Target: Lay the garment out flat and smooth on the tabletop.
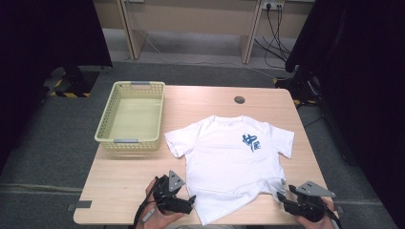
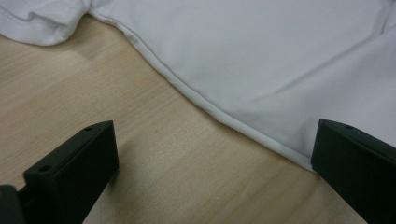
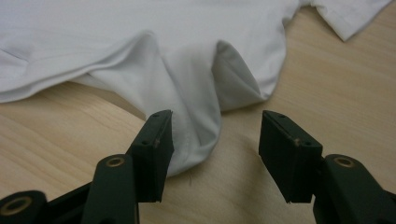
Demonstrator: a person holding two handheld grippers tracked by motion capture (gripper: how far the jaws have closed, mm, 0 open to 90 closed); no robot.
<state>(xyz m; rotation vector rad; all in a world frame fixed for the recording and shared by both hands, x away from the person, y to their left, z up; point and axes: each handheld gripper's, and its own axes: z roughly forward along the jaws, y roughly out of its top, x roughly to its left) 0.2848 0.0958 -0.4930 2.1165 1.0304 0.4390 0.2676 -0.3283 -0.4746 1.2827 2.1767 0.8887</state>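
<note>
T-shirt (image 1: 229,162), white with a blue print on the chest, lies spread flat on the desk (image 1: 119,186), right of a yellow basket (image 1: 131,116). Left gripper (image 2: 212,158) sits at the shirt's lower left hem, its fingers (image 2: 74,172) spread wide and released, one resting beside the hem's edge. Right gripper (image 3: 215,144) has its fingers (image 3: 154,149) parted around a bunched fold of the hem at the lower right corner, not clenched on it.

Left gripper (image 2: 210,168) fingers (image 2: 74,172) (spread wide) straddle the white shirt's (image 2: 261,56) hem on the table (image 2: 93,93).
</note>
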